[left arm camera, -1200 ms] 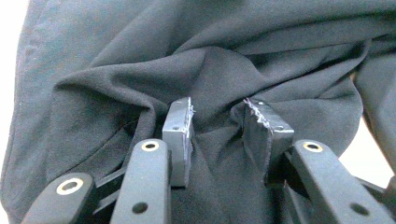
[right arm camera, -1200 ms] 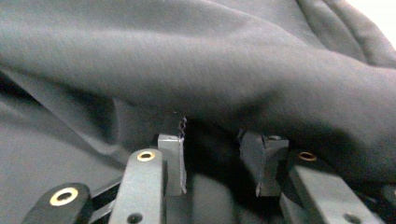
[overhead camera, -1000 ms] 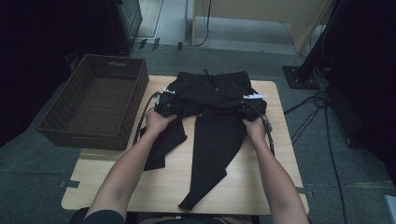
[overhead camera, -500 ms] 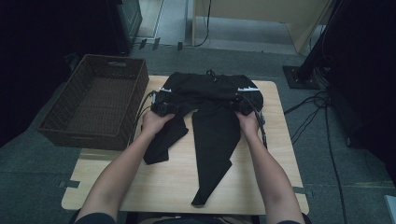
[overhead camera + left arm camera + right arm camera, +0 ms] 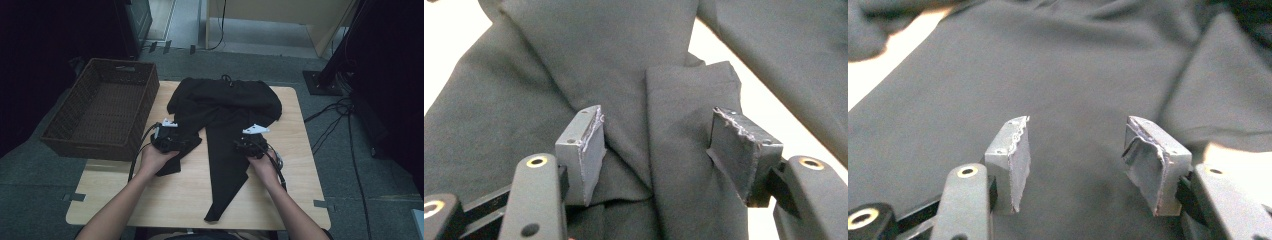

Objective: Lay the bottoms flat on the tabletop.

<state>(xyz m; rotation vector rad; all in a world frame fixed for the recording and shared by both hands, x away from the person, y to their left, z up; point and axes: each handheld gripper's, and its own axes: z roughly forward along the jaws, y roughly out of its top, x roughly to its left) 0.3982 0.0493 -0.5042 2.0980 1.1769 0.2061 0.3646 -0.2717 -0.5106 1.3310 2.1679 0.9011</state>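
A: What is seen of the left gripper (image 5: pixel 651 145)?
B: Two black arms with brass-ringed screw holes are shown, each tipped with a grey block pad (image 5: pixel 585 152) whose edge is frayed. From above, a white three-cornered plate and a black cable are carried.

A: And the right gripper (image 5: pixel 1075 155)?
B: The same build is seen; its pads (image 5: pixel 1154 162) are worn ragged. Both forearms are bare, no sleeves.
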